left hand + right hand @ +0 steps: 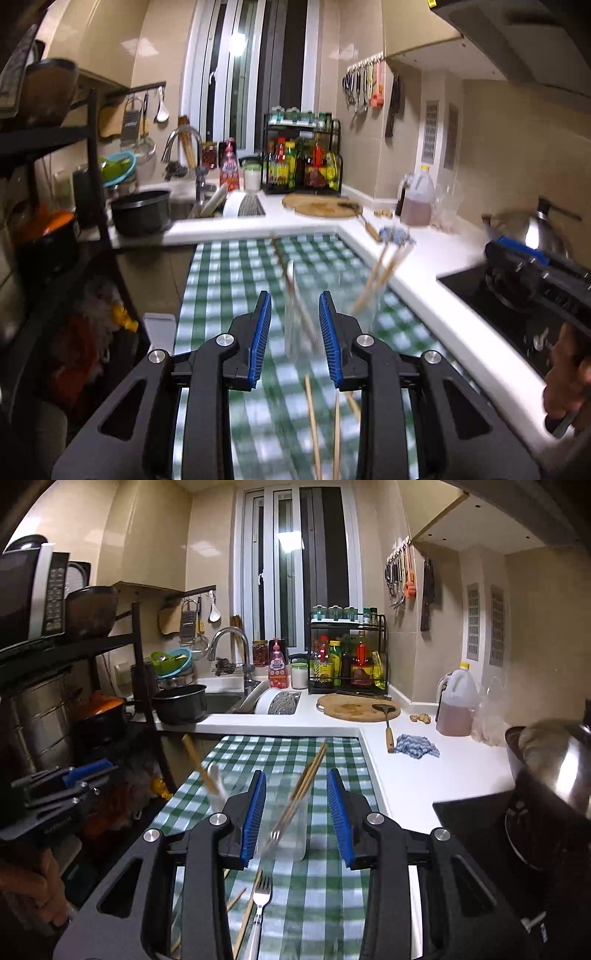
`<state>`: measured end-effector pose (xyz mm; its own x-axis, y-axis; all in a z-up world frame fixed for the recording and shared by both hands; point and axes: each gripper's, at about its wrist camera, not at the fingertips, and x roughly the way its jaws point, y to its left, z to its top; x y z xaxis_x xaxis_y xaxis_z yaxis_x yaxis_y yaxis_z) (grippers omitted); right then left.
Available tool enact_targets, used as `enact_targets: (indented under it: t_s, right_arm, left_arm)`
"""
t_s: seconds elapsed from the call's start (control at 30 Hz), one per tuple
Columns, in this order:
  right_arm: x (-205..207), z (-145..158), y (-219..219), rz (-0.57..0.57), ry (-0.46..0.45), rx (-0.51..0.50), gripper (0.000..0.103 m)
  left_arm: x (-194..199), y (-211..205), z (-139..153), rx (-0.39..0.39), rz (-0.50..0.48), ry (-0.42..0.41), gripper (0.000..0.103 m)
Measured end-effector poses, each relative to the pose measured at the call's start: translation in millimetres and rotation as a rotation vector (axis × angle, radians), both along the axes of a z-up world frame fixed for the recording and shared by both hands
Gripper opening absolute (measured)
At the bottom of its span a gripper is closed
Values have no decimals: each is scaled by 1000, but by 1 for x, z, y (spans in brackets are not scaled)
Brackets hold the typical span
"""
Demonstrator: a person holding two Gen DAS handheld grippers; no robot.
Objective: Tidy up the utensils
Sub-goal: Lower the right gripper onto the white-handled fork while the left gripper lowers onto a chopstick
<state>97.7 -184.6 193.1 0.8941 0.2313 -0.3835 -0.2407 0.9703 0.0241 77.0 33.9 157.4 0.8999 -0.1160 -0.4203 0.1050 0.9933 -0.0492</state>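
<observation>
- Left hand-held gripper [294, 325]: jaws apart, empty. Right hand-held gripper [296, 805]: likewise.
- Glass [287, 827] on checked cloth [332, 886] holds chopsticks [308, 779]; fragile, slippery, so grip mid-wall.
- Fork [260, 897] lies flat nearby: stiff, thin; pinch handle.

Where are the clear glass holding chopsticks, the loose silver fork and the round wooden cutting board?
clear glass [291, 834], right wrist view, lower wall
silver fork [261, 890], right wrist view, tines
round wooden cutting board [351, 709], right wrist view, bare top

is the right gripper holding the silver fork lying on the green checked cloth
No, the right gripper stands open above the green checked cloth, and the silver fork lies loose on it, nearer the camera than the blue pads.
</observation>
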Motion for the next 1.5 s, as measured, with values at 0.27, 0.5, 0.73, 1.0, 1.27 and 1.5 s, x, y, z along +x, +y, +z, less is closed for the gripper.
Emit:
enact_targets:
  t_s: [0.27, 0.5, 0.73, 1.0, 1.27, 1.5]
  right_arm:
    - [-40, -77, -5, 29, 129, -3, 29]
    - [-37, -140, 3, 33, 219, -19, 26]
    - [-26, -181, 17, 77, 366, -15, 26]
    - [-24, -204, 34, 120, 447, -48, 26]
    - [-23, -220, 40, 130, 496, -74, 26]
    - [-22, -220, 40, 128, 495, -80, 26]
  left_arm:
    - [-42, 7, -72, -9, 9, 54, 21]
    - [-39, 3, -113, -19, 2, 138, 17]
    - [-29, 6, -137, -113, -16, 236, 16]
    - [-29, 0, -157, -135, -30, 330, 16]
    - [-33, -9, -179, -130, -58, 412, 16]
    - [-32, -11, -184, -118, -53, 436, 16]
